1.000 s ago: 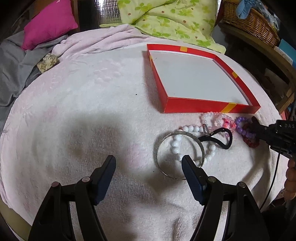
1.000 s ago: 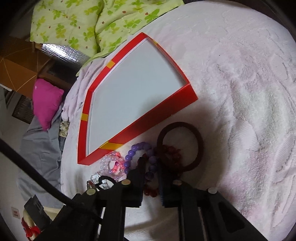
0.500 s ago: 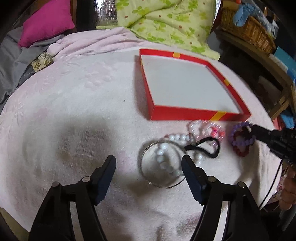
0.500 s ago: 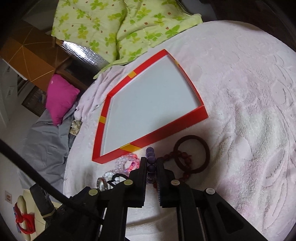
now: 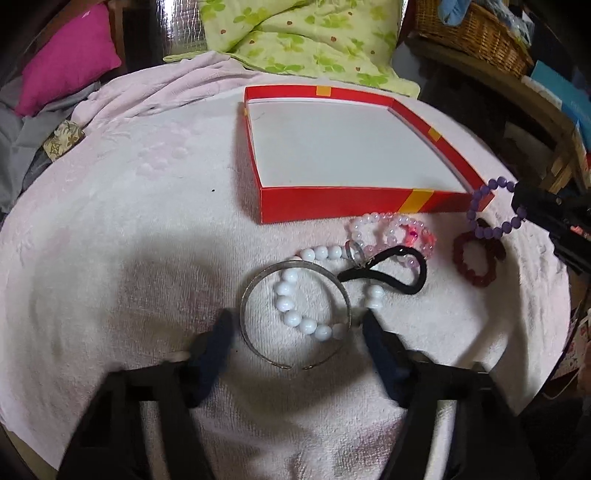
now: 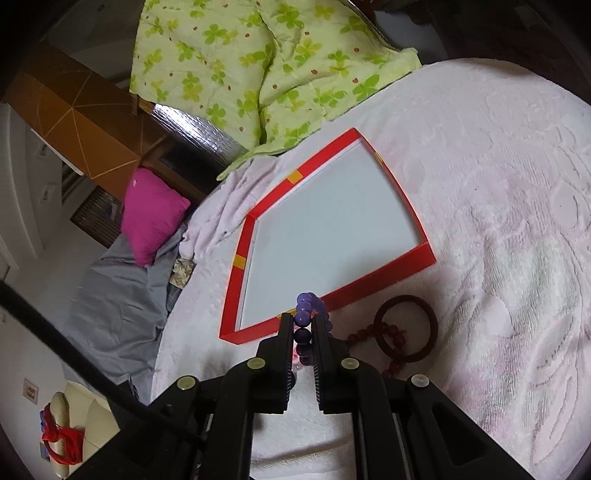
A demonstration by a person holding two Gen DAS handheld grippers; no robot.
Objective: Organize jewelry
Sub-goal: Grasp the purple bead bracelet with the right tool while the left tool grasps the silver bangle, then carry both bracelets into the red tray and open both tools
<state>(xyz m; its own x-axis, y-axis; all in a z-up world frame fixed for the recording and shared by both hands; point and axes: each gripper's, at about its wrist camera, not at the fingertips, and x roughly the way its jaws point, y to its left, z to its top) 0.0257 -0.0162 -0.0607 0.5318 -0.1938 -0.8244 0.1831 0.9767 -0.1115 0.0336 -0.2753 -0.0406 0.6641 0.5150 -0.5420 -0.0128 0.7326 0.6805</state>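
Observation:
My left gripper (image 5: 297, 325) straddles a silver bangle (image 5: 255, 284) lying on the pink towel (image 5: 129, 258). Its jaws are closing, with a small gap still showing on each side of the bangle. A white bead bracelet (image 5: 284, 304) lies partly inside the bangle. Beside these lie a black hair tie (image 5: 406, 284), pink bead bracelets (image 5: 391, 229) and a dark red bead bracelet (image 5: 476, 258). My right gripper (image 6: 303, 321) is shut on a purple bead bracelet (image 6: 303, 302), held above the towel at the near corner of the red box (image 6: 388, 273). The box's white floor is bare.
A dark red bangle (image 6: 406, 328) lies on the towel right of my right gripper. A green flowered quilt (image 5: 295, 33) lies behind the box, a magenta pillow (image 5: 66, 59) and grey cloth at far left. A wicker basket (image 5: 472, 29) sits on a shelf at far right.
My left gripper came forward until the silver bangle lay between its fingers, and the jaws narrowed. My right gripper lifted the purple bracelet off the towel, up toward the box corner.

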